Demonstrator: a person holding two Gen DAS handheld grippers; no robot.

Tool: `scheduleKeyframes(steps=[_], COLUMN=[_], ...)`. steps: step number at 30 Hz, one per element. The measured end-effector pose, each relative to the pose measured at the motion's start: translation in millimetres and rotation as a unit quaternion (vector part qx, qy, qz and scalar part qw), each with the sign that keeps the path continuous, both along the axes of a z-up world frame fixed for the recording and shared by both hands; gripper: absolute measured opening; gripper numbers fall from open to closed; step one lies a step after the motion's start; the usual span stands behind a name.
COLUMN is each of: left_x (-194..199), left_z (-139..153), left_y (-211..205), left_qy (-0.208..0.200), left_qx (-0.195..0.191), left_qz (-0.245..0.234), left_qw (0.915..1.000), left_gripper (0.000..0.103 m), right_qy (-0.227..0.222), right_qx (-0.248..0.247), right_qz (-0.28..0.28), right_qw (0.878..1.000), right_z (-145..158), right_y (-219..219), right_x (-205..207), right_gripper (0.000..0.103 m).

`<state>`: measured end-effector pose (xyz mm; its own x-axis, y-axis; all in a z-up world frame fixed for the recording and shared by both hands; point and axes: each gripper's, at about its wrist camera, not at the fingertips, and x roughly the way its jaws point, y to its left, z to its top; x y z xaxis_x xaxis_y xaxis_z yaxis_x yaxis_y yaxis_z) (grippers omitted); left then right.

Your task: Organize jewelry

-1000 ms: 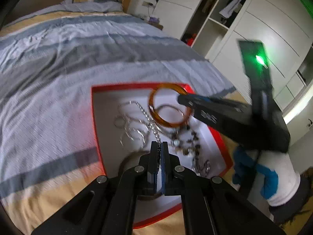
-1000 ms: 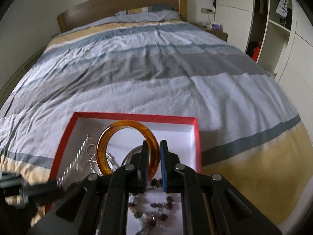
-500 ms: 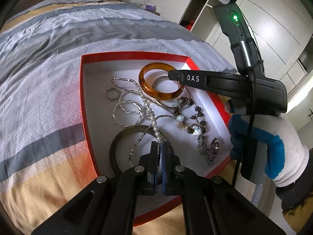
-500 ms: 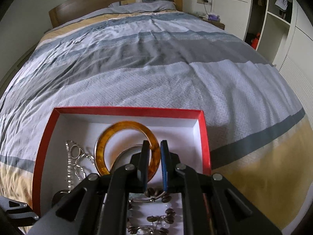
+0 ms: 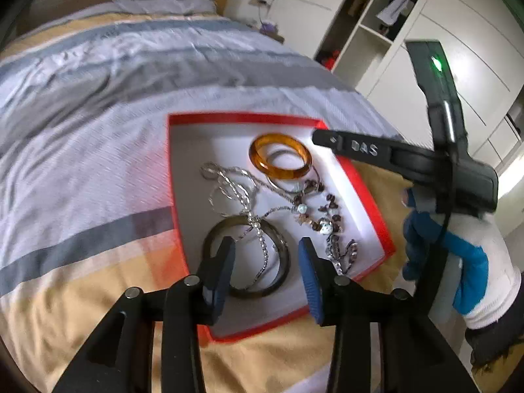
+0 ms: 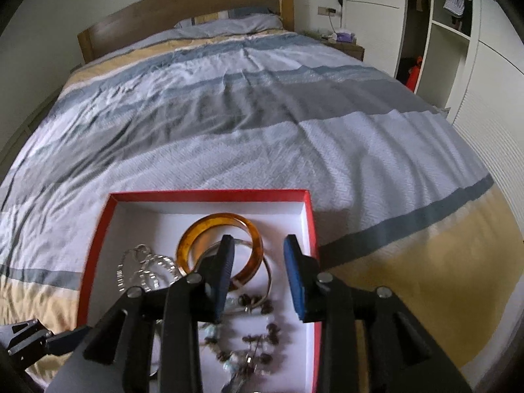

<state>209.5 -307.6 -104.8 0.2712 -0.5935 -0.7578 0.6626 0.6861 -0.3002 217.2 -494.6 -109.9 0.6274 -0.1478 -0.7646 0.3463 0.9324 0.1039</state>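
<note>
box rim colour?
Red rim, white inside; clearest in the left wrist view.

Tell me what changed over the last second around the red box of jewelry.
Both claws opened. The right claw, which was shut on the amber bangle, let it go; the bangle lies flat in the red box. The left claw, shut before, now hangs open over the dark bangle. The chains and beads stayed where they were.
</note>
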Motion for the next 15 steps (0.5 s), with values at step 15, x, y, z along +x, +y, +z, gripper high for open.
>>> scheduleKeyframes(steps=[15], left_x=[-68], left_z=[71], left_y=[109], left_qy=[-0.097], left_qx=[0.044], left_qz=[0.175], left_qw=[0.9788], left_gripper=[0.083], right_qy=[-0.04], right_qx=[0.015], right_qz=[0.041], right_qw=[0.998], right_z=[53], right_y=[85], right_x=[-96], right_gripper=[0.047])
